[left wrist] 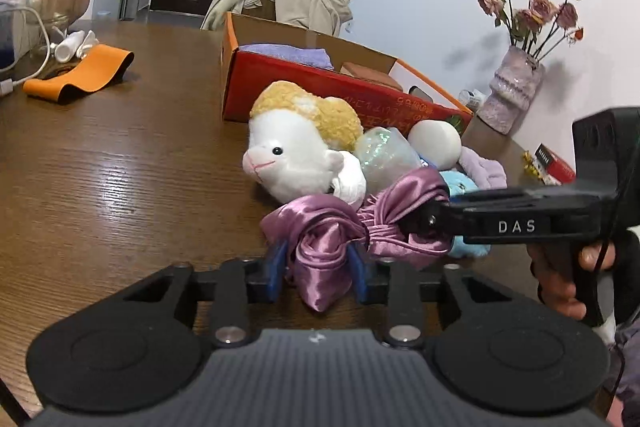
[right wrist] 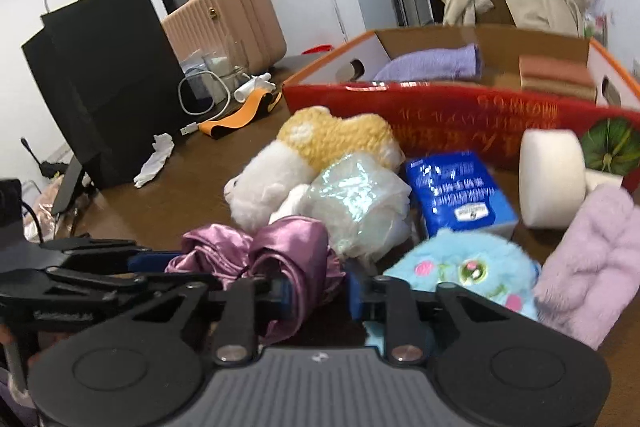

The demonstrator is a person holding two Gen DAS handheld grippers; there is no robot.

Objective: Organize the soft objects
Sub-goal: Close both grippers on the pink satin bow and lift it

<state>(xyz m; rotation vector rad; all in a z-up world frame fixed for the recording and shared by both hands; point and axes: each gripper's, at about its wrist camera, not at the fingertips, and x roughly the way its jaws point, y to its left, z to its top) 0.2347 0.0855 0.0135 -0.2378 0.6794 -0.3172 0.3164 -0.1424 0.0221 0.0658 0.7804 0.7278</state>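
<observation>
Both the left claw [left wrist: 320,267] and the "DAS"-lettered right claw [left wrist: 430,223] are clamped on the purple satin cloth [left wrist: 340,227].

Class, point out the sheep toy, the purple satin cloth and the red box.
sheep toy [left wrist: 286,157], left wrist view, white face
purple satin cloth [left wrist: 320,243], left wrist view, bunched middle
red box [right wrist: 460,119], right wrist view, front wall

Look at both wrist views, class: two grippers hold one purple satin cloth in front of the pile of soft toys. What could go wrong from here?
1. Both the left gripper and the right gripper pinch the same satin cloth; pulling apart could slip it free or strain it.
2. The cloth lies against the sheep plush and blue plush, so lifting may drag them along.
</observation>
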